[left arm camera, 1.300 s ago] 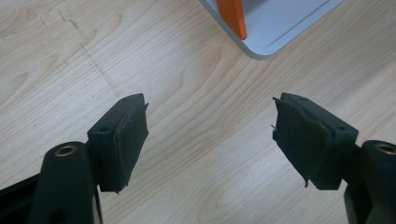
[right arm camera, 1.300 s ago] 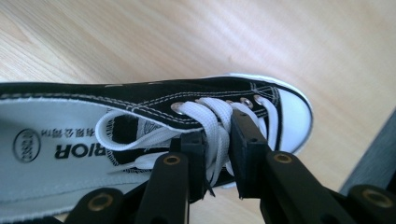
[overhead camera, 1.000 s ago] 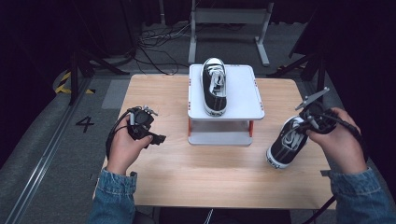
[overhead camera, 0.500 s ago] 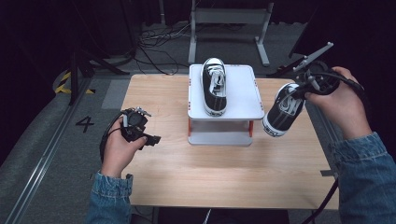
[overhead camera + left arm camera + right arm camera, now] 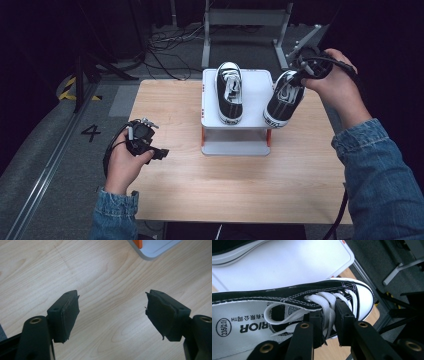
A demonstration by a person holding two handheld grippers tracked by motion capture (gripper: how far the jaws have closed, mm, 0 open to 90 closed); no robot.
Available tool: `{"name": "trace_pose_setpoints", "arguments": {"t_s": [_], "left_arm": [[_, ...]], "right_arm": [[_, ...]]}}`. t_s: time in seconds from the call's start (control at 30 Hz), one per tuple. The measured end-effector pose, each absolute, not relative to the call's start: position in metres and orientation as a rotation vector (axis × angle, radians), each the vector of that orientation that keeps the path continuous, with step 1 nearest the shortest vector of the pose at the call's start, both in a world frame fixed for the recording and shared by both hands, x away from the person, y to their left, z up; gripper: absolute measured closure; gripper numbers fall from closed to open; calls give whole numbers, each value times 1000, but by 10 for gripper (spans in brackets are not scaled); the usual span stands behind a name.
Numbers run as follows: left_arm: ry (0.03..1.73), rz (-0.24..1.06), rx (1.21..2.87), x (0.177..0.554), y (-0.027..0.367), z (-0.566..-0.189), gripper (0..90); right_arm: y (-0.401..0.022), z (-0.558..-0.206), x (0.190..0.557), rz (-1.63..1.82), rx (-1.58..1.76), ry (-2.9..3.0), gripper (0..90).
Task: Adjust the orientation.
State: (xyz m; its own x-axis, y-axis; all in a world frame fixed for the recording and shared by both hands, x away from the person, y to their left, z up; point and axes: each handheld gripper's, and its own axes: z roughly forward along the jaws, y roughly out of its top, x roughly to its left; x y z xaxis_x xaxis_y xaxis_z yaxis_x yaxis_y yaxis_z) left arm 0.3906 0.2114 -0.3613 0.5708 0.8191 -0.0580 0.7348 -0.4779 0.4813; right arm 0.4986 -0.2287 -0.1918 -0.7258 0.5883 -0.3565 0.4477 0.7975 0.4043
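With the right gripper (image 5: 328,322) clamped only on the laces of the carried shoe (image 5: 284,97), a slip onto the rack (image 5: 255,80) below the fingers is risked, while the left gripper (image 5: 112,312) is held open and empty.

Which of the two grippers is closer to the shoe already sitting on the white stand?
The right gripper: it holds the second shoe just beside the shoe on the stand. The left gripper hovers open over the table, well off to the side.
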Motion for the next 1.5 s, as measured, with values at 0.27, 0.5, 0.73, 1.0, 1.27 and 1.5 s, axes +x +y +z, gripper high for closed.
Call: {"name": "trace_pose_setpoints", "arguments": {"t_s": [0.27,0.5,0.73,1.0,1.27,1.5], "left_arm": [[1310,256,2318,376,226,-364,266],[1308,241,2321,375,227,-365,266],[1296,235,2326,381,225,-366,266],[1268,227,2333,386,222,-366,267],[1268,223,2332,387,219,-366,267],[1263,218,2343,389,217,-366,266]], "right_arm": [[-202,-200,520,352,590,2542,776],[-183,-210,533,287,498,2534,777],[-159,-220,541,240,356,2528,774],[-139,-227,536,248,255,2520,767],[-152,-230,535,340,331,2493,551],[-185,-210,511,562,552,2414,394]]}}
